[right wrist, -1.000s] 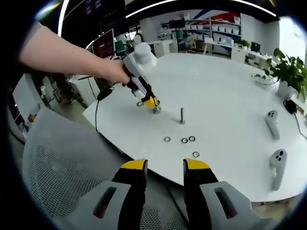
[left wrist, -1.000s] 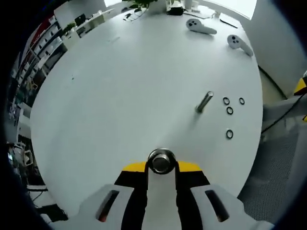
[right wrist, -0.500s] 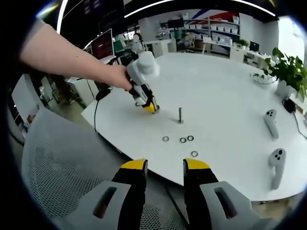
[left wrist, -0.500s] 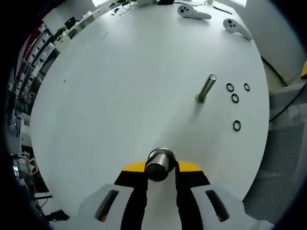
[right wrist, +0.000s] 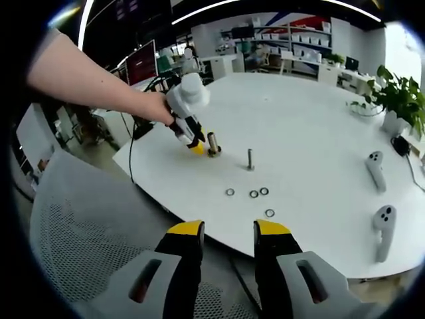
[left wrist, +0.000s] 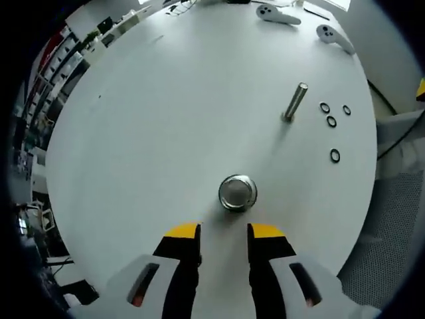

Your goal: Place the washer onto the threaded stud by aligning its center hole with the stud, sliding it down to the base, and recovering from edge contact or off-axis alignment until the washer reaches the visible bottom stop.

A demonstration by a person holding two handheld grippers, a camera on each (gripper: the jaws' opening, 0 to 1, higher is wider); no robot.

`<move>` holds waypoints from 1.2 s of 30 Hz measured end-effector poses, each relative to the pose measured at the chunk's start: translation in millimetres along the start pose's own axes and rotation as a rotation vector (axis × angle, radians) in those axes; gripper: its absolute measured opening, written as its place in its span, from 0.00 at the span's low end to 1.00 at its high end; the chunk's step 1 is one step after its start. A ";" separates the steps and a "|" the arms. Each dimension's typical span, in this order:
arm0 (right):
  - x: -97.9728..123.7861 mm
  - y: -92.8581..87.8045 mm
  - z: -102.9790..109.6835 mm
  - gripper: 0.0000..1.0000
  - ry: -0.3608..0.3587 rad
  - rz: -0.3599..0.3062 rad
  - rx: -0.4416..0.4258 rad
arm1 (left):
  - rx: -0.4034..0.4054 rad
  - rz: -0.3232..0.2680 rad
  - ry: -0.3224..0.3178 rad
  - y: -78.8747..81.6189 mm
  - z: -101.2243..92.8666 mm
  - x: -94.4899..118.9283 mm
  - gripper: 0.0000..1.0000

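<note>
Left gripper [left wrist: 224,232] empty, jaws apart, hanging just short of a short upright metal cylinder [left wrist: 238,192] that stands free on the white round table [left wrist: 153,119] at 12 o'clock from the jaw tips, not touching them. Threaded stud [left wrist: 295,101] upright at about 1 o'clock from that cylinder, well apart from it. Four washers [left wrist: 331,121] flat on the table at 3 to 4 o'clock of the stud: three close together, the fourth washer [left wrist: 335,155] nearer the table edge. Right gripper [right wrist: 227,230] empty too, jaws apart, held off the table edge over a grey mesh chair [right wrist: 80,246]; from there, the stud [right wrist: 250,159] at 12 o'clock, the washers [right wrist: 254,194] between it and the jaws, the left gripper [right wrist: 192,141] beside the cylinder [right wrist: 212,143]. By these signs, no washer picked up yet; pickup is the step in hand. Next move calls for bringing a gripper down over one washer, pinching its thin rim cleanly off the flat surface, then carrying it level above the stud tip.
</note>
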State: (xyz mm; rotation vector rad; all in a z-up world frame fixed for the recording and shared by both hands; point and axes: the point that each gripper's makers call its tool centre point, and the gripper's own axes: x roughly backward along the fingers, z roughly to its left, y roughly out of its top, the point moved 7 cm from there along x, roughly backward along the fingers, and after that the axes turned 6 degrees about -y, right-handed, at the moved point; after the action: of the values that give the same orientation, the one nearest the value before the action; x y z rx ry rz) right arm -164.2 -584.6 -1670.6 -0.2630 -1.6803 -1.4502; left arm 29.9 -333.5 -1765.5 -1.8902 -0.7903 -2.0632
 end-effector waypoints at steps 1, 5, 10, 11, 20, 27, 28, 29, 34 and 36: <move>-0.1 -0.1 0.1 0.32 0.000 0.001 0.001 | 0.010 0.002 0.005 -3.1 3.0 0.7 0.27; -0.1 -0.2 0.3 0.32 0.002 0.001 0.004 | 0.069 0.018 0.035 -17.0 15.6 3.2 0.30; -0.2 0.7 0.0 0.32 0.003 -0.003 0.002 | 0.151 0.026 0.038 -30.0 25.1 4.6 0.30; -0.3 0.5 0.2 0.32 0.005 -0.001 0.004 | 0.157 0.026 0.039 -31.5 26.0 4.4 0.31; 0.0 0.0 -0.4 0.32 0.000 0.000 0.004 | 0.186 0.052 0.024 -42.4 35.9 -3.4 0.31; -0.3 -0.8 -0.2 0.32 -0.001 0.007 0.008 | 0.214 0.036 -0.015 -37.4 39.4 -7.7 0.31; -0.3 -0.8 -0.2 0.32 -0.001 0.007 0.007 | 0.219 0.032 -0.017 -36.4 40.9 -8.3 0.30; 0.0 -0.5 -0.4 0.31 -0.003 0.004 0.004 | 0.225 0.028 -0.023 -36.1 39.7 -8.6 0.28; -0.2 -0.6 -0.9 0.31 -0.005 0.004 0.004 | 0.289 0.006 -0.053 -37.3 36.9 -9.0 0.23; -0.2 -0.9 -0.9 0.31 -0.005 0.006 0.005 | 0.300 -0.002 -0.046 -38.2 36.3 -10.1 0.23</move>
State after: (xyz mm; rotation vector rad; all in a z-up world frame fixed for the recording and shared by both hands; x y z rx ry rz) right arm -164.2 -585.6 -1671.4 -0.2691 -1.6849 -1.4418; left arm 42.5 -284.4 -1783.4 -1.7751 -1.0468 -1.7881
